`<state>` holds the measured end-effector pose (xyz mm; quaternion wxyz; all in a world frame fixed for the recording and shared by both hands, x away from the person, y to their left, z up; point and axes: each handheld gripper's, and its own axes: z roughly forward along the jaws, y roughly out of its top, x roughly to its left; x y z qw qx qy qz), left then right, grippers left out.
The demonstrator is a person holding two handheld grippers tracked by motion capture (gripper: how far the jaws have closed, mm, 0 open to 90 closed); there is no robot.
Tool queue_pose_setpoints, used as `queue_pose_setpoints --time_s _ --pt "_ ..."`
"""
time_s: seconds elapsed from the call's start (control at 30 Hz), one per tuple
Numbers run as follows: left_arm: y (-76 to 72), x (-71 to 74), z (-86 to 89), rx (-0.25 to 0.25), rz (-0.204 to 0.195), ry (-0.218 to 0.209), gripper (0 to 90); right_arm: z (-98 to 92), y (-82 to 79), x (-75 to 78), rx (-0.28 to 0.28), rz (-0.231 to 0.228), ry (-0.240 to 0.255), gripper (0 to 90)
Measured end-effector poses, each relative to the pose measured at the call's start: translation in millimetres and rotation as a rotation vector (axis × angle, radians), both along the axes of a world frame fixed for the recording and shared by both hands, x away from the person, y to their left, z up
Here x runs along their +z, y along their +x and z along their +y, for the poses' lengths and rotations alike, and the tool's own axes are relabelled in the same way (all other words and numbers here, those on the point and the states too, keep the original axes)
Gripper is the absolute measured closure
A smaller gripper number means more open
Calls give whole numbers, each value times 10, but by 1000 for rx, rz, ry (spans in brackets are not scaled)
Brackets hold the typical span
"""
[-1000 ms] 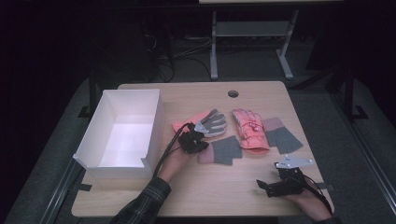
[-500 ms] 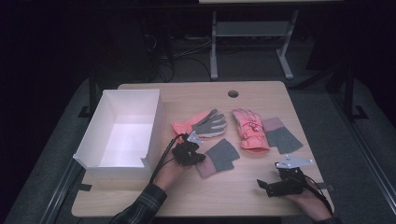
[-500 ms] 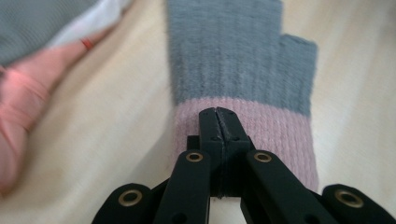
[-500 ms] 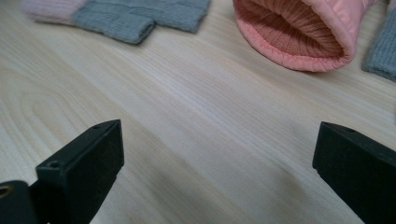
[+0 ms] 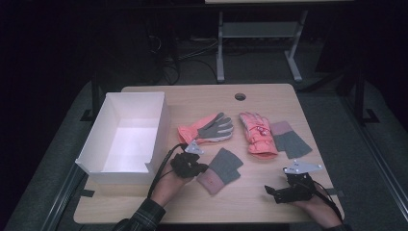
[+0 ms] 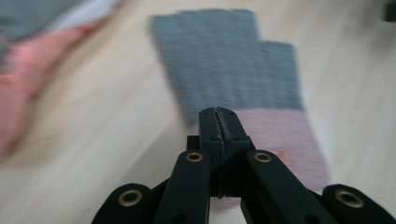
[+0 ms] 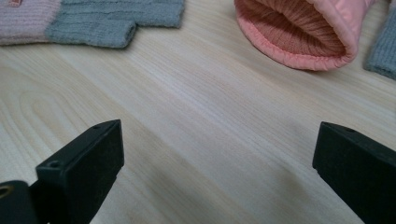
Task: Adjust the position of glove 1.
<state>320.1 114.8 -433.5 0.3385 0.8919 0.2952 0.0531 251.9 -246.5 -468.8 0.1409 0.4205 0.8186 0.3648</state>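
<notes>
A grey knit fingerless mitt with a pink cuff (image 5: 222,166) (image 6: 229,60) lies at the table's front middle. My left gripper (image 5: 199,168) (image 6: 218,114) is shut, and its tips pinch the edge of that pink cuff. To the right, near the front edge, my right gripper (image 5: 272,194) (image 7: 219,137) stands open over bare wood with nothing between its jaws. In the right gripper view the same mitt (image 7: 112,18) lies ahead at the upper left, and a pink ski glove's cuff opening (image 7: 303,32) at the upper right.
A white open box (image 5: 101,154) stands at the left. Behind the mitt lie a pink glove with a grey palm (image 5: 207,129), a second pink ski glove (image 5: 257,134) and another grey and pink mitt (image 5: 288,139). A cable hole (image 5: 239,96) sits near the table's back edge.
My left gripper has pulled back toward the person and slightly left, dragging the grey mitt with it away from the pink gloves. The right gripper has stayed put.
</notes>
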Motion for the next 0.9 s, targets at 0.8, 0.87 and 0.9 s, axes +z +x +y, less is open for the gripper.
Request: queue_pose_setpoints --time_s 0.8,0.87,0.9 --pt "-228 -163 -135 -129 111 64 896 4 -3 3 6 -6 0 16" --pt "-249 -163 -167 -136 112 55 896 10 0 2 6 -2 -1 16" --pt "-268 -164 -208 -150 110 45 896 10 0 2 6 -2 -1 16"
